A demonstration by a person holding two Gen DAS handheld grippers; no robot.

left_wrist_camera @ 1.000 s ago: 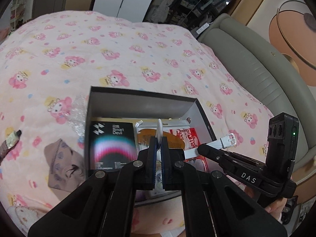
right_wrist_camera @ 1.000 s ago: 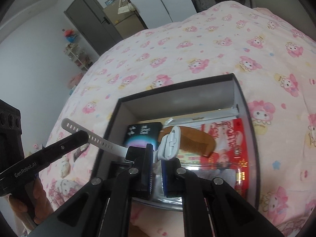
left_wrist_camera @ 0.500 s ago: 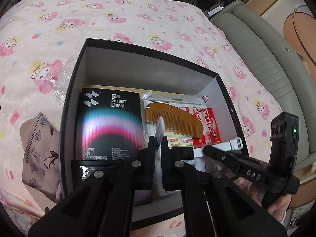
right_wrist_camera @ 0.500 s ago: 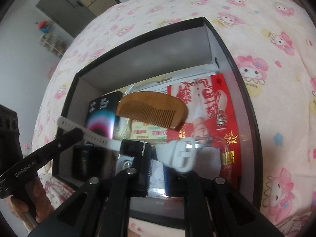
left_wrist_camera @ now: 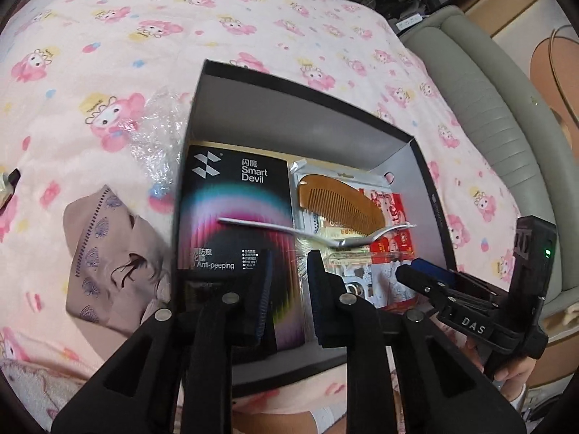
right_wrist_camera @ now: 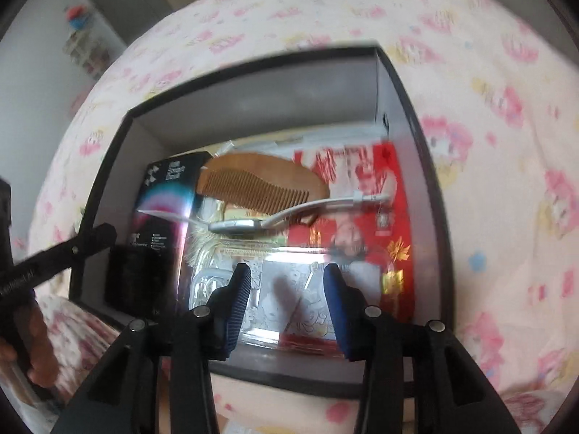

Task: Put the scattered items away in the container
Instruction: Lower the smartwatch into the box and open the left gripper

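Both claws just let go: a second back they pinched the white watch (right_wrist_camera: 253,222) by its strap ends, and now it's inside the black box (left_wrist_camera: 307,108), draped across the comb (left_wrist_camera: 340,206) and the screen-protector pack (left_wrist_camera: 235,199). Left gripper (left_wrist_camera: 289,266) has cracked open slightly, right gripper (right_wrist_camera: 286,282) wider, both empty. Risk: pulling out carelessly could snag the strap. A mask (left_wrist_camera: 108,256) lies on the bedspread (left_wrist_camera: 108,36) outside the box's left wall.

Left black two-finger gripper (left_wrist_camera: 289,271) tilted steeply down, jaws just parted, nothing between; right black gripper (right_wrist_camera: 286,282) likewise, jaws just opened wider, empty
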